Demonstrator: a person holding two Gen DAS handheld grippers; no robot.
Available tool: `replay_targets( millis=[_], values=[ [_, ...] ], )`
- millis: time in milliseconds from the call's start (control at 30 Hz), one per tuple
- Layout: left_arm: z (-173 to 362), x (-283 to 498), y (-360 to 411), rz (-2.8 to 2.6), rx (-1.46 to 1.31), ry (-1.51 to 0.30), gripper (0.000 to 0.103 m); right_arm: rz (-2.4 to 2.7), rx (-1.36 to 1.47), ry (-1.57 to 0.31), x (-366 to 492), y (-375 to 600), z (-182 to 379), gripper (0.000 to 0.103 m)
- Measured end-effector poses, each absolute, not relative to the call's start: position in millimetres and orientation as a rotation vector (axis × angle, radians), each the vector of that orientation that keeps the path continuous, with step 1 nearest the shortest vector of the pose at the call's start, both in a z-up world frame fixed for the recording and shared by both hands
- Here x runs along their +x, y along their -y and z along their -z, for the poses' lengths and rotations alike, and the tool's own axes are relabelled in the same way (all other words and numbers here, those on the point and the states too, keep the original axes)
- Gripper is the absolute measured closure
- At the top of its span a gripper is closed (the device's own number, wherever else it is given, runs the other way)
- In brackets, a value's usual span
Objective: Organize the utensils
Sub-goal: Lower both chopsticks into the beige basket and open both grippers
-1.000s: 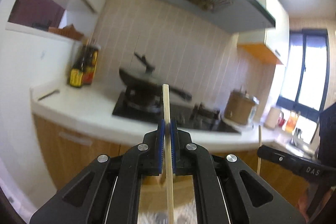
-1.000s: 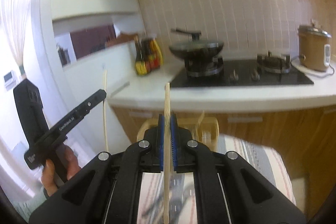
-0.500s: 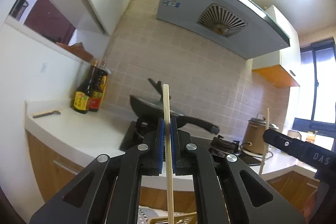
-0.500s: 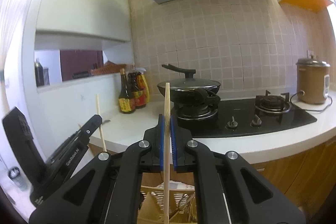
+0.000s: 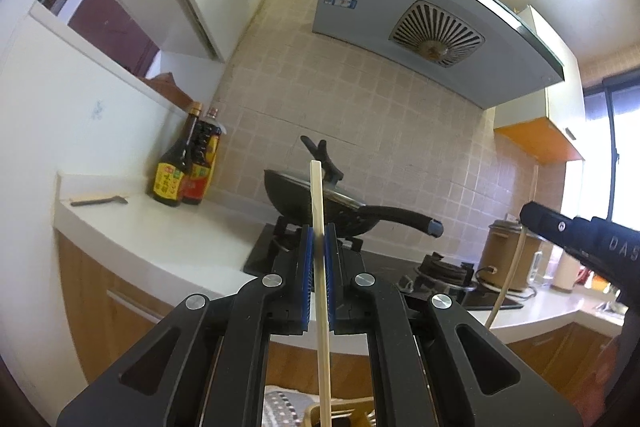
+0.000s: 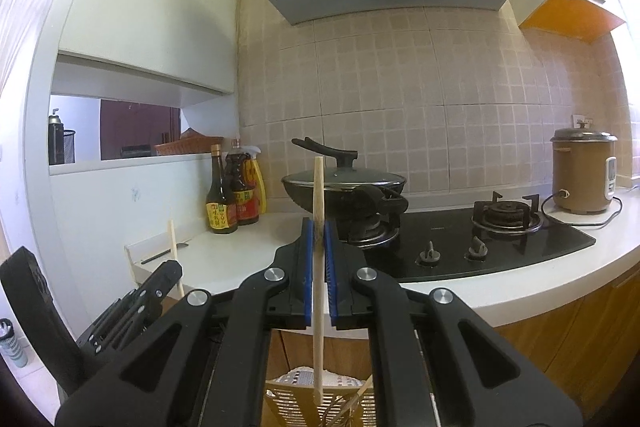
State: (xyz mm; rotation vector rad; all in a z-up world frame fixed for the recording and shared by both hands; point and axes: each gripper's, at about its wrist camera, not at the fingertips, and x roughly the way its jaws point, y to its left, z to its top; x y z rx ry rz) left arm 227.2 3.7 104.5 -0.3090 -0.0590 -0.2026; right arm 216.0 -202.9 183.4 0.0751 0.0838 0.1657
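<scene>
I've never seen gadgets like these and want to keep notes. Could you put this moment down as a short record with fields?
setting: kitchen, white counter with black gas hob
left claw: shut on an upright wooden chopstick
right claw: shut on another upright chopstick
on the hob: lidded black wok
by the wall: sauce bottles
far right: brown rice cooker
below the claws: slatted utensil basket
</scene>
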Motion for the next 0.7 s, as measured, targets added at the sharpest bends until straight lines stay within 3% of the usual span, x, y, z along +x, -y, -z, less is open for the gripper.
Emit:
replay_targets(
  millis=[433,533,567,633,700],
  values=[
    [-84,221,7,0.178,-0.268,0.016,0.097,-0.205,0.072,-0.194,217,199,-145,0.098],
    [-86,214,1,0.198,-0.278,-0.016,0.070,-0.222,0.101,-0.216,207,206,-145,0.098],
    [-87,210,-2,0.201,-0.284,-0.017,0.066,-0.223,0.107,-0.223,203,208,-146,0.098],
    [-95,200,-9,0.224,-0.292,-0.030,0.064,-0.233,0.120,-0.244,199,213,-150,0.094],
    [-104,187,-15,0.235,-0.299,-0.042,0.062,-0.261,0.137,-0.274,190,218,-153,0.082]
  ],
)
